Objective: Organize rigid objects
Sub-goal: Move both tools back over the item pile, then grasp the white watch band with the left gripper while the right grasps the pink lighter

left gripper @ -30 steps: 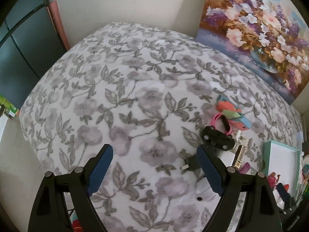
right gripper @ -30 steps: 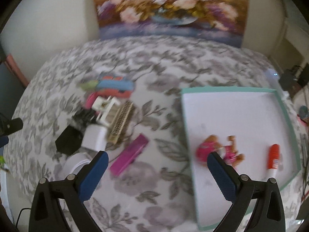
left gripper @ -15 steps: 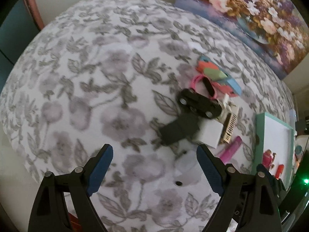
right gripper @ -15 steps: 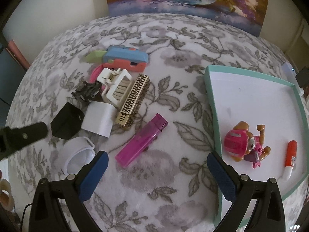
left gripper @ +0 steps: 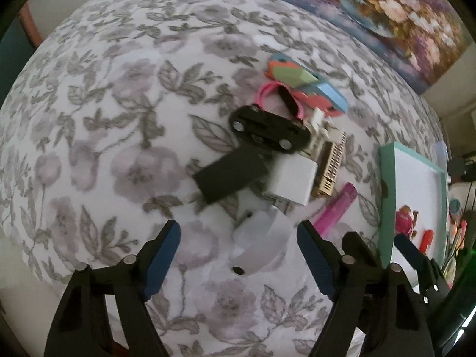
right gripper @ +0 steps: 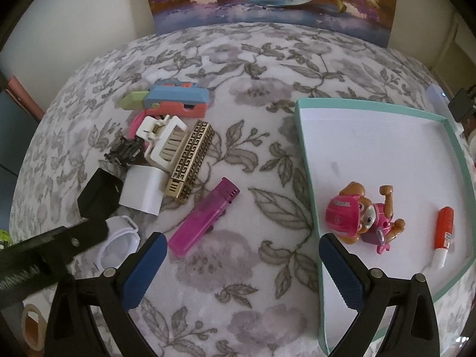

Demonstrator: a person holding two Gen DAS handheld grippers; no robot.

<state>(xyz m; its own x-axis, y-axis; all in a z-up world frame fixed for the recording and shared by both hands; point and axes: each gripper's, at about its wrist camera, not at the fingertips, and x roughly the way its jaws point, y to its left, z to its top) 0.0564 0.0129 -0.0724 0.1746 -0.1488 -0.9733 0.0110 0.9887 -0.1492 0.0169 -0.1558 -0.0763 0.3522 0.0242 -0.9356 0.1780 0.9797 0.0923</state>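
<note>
We hold the left gripper point(left gripper: 238, 238) with fingers spread around what looks like a white cap point(left gripper: 260, 245) — ready to carry it to the tray point(right gripper: 303, 136); right gripper point(right gripper: 241, 263) waits, fingers apart.

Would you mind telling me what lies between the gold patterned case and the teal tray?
In the right wrist view, only the pink lighter lies on the floral cloth between the gold case and the tray.
</note>
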